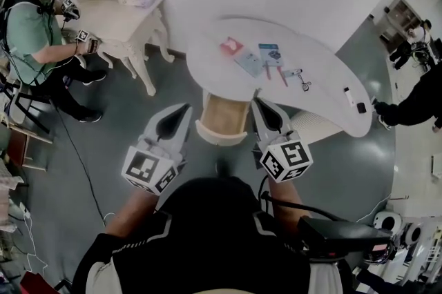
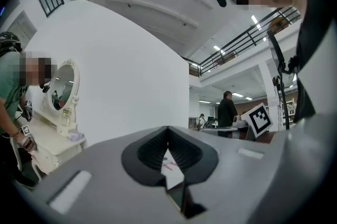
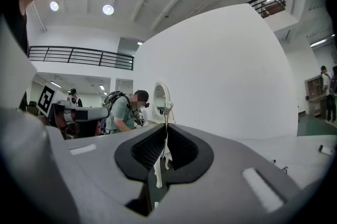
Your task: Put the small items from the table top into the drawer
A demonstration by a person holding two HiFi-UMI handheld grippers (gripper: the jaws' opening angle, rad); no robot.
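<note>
Lying on table point(image 1: 324, 89) beyond right hand-held gripper point(image 1: 262, 106): small items point(image 1: 266, 59).

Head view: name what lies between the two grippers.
The open drawer of the white table lies between the left gripper and the right gripper; the head view shows it.

Your left gripper point(image 1: 181, 113) and right gripper point(image 1: 262, 110) are showing matt grey plastic; the table point(image 1: 324, 72) at twelve o'clock is looking smooth white.
</note>
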